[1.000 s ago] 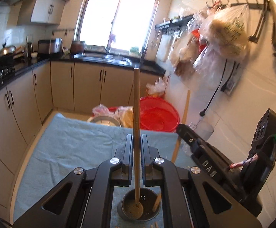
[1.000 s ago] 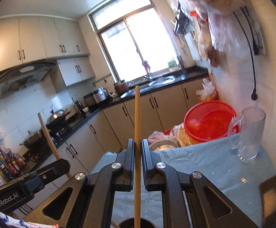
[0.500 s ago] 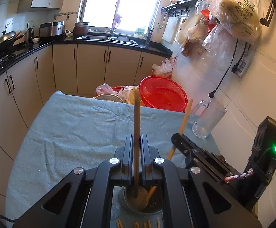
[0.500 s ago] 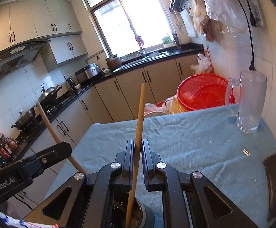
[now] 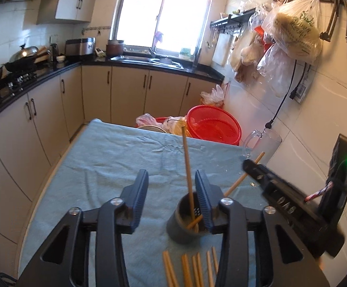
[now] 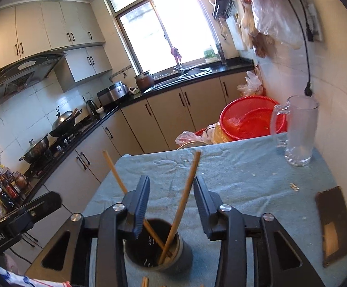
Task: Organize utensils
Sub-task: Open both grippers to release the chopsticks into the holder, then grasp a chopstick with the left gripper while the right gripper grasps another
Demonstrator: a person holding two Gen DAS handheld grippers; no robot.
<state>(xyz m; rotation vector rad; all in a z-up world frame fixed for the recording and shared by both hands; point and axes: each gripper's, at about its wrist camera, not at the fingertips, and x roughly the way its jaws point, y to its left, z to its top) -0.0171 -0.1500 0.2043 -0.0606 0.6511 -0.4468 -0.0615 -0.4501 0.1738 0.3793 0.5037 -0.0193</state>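
Note:
A dark grey utensil cup (image 5: 181,224) (image 6: 155,246) stands on the blue-grey cloth. Two wooden chopsticks stand loose in it: one (image 5: 187,167) (image 6: 113,171) leans left in the right wrist view, the other (image 5: 242,179) (image 6: 184,198) leans right. My left gripper (image 5: 171,186) is open and empty, just left of and above the cup. My right gripper (image 6: 171,191) is open above the cup, the second chopstick rising free between its fingers. Several more chopsticks (image 5: 190,267) lie flat on the cloth in front of the cup.
A clear glass mug (image 6: 297,131) (image 5: 261,143) stands at the table's far right by the tiled wall. A dark wooden board (image 6: 333,224) lies at the right edge. Red baskets (image 5: 212,124) and plastic bags sit beyond the table's far edge. Kitchen counters run along the left.
Both grippers have opened and let go of their chopsticks, which now stand loose in the cup. Both grippers have pulled back and up from it.

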